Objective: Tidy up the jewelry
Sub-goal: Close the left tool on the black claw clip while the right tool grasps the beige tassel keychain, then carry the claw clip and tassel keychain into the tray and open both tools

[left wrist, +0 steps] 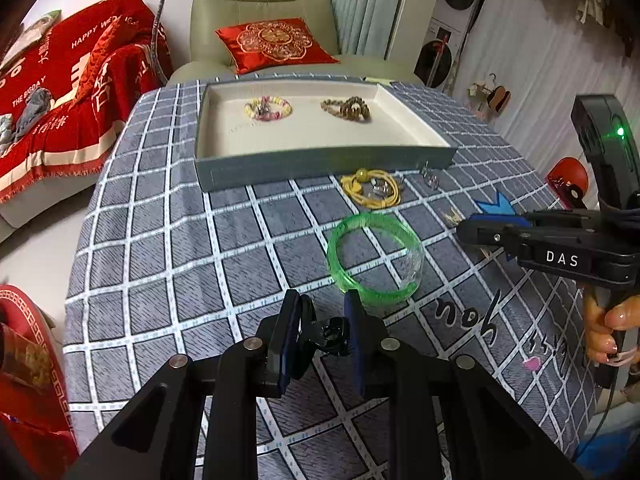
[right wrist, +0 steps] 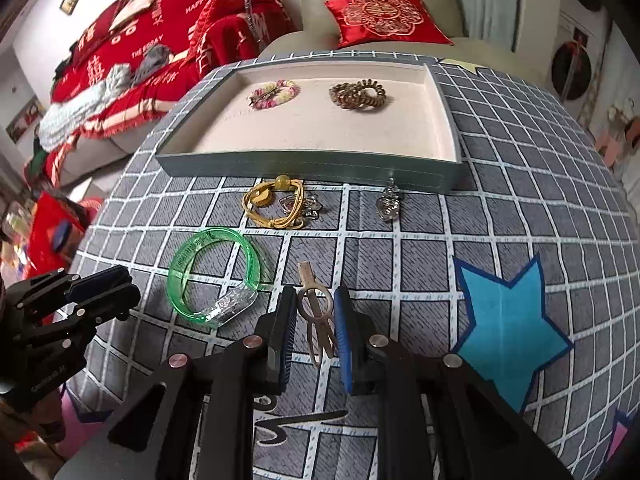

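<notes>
- My right claw (right wrist: 315, 294) is clamped on the clip (right wrist: 318, 312), held by its ring. The long tail points back toward me, so it could swing or slide out if I tilt.
- My left claw (left wrist: 323, 298) is closed on a black clip (left wrist: 326, 334), gripped only at its edges. A jolt could make it twist free.
- The bangle (right wrist: 214, 276) lies on the cloth at 10 o'clock from my right claw, just beyond my left fingertips. If either claw goes low on the way forward, it could knock the bangle and send it skidding.
- The yellow cord (right wrist: 276, 202) at 11 o'clock and the charm (right wrist: 389, 204) at 1 o'clock lie just in front of the tray wall. Dragging a clip low could snag the cord's loops.
- The tray (right wrist: 312, 166) is at 12 o'clock. If I clear its near wall too low, a clip could catch on the rim.
- Inside it, the pink beads (right wrist: 274, 94) and brown beads (right wrist: 358, 94) lie at the back. A clip dropped from high up could bounce onto them.
- Both claws are heading for the same tray, so they could collide if they converge.
</notes>
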